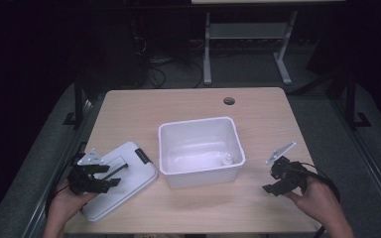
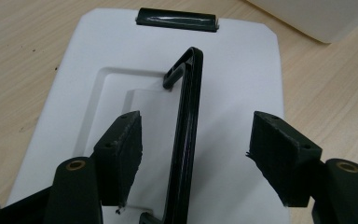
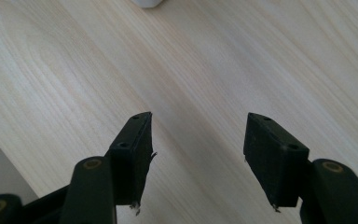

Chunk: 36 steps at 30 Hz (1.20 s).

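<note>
My left tongs hang over the lid; their jaws stand wide on either side of the raised black handle, and neither pad touches it; I judge this a pre-grasp posture, set so that closing would catch the handle across its thin side.

The lid lies flat on the bench at the left, just beside the bin, with its black latch at the far end; lying inner frame down and handle up, it is ready to be lifted straight and carried across.

The bin stands open near the bench middle; a small white object sits inside at its near right corner, too small for me to identify; the bin's open top is the reason I read the lid as the thing in hand.

My right tongs are low at the right, well apart from the bin; in the right gripper view the jaws stand partly open over bare wood with nothing between them; I take this as a parked position, clear of the lid's path.

Next step, by my judgement: close the left tongs on the handle; risk: an off-centre grip would let the lid tilt.
</note>
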Tool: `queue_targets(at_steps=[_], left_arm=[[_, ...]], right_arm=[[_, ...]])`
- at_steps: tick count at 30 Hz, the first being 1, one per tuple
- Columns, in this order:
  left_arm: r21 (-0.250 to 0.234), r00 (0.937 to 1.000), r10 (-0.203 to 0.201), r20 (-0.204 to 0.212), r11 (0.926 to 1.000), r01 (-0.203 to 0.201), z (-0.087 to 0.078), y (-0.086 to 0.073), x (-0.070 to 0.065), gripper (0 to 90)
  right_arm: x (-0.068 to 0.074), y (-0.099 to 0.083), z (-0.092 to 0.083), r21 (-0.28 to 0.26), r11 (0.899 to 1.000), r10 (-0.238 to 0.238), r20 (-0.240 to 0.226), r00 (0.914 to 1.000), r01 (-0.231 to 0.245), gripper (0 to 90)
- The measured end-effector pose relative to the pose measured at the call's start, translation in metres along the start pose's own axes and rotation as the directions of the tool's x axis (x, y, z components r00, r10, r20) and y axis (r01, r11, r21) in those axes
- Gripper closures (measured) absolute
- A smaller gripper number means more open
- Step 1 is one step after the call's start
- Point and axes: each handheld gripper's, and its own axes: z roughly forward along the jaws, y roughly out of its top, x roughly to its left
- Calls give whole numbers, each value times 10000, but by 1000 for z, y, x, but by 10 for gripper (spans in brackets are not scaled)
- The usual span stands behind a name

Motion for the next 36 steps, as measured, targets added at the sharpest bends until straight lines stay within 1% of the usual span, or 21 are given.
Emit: queue_targets(at_steps=[4,7,10,11,16,17,22,23,24,25,26,28,29,34,35,36], left_arm=[[84,10000,51,8,10000,-51,1,2,0,342],[153,10000,98,-1,9998,-97,3,3,-1,344],[238,9999,166,10,9996,-166,4,4,-1,346],[307,9998,177,112,9994,-180,5,4,-1,346],[431,9998,200,91,9989,-204,7,4,1,353],[515,9997,242,72,9984,-245,7,4,1,359],[703,9992,399,-87,9968,-392,8,5,1,404],[788,9985,513,-174,9956,-497,9,6,1,438],[788,9985,513,-174,9956,-497,9,6,1,458],[834,9981,572,-216,9950,-552,10,6,2,458],[963,9973,667,-296,9933,-636,11,8,2,496],[1034,9973,648,-353,9928,-608,12,8,2,534],[1218,9961,775,-416,9899,-719,13,10,4,545],[1349,9938,968,-541,9869,-888,13,13,4,598],[1507,9925,1088,-557,9836,-994,13,14,5,606],[1507,9925,1088,-557,9836,-994,13,14,5,607]], right_arm=[[0,-5,2,-133,9999,81,25,10000,-80,409],[1,-11,5,-348,9991,228,48,9997,-226,401],[2,-13,7,-346,9990,298,31,9996,-297,398],[3,-15,10,-406,9987,305,3,9995,-305,397],[5,-19,16,-407,9987,312,-11,9995,-312,390],[6,-20,16,-453,9985,309,-33,9995,-310,388],[8,-24,19,-513,9982,325,-5,9995,-325,386],[9,-26,20,-557,9977,380,-11,9993,-380,386],[9,-26,20,-557,9977,380,-11,9993,-380,386],[9,-27,21,-588,9976,361,1,9993,-361,386],[10,-29,22,-662,9969,426,-25,9991,-427,386],[10,-30,22,-686,9967,439,4,9990,-438,387],[10,-31,23,-746,9962,441,5,9990,-439,386],[12,-34,25,-906,9948,481,121,9988,-468,388],[13,-34,25,-958,9941,511,97,9986,-500,388],[13,-34,25,-958,9941,511,97,9986,-500,388]])
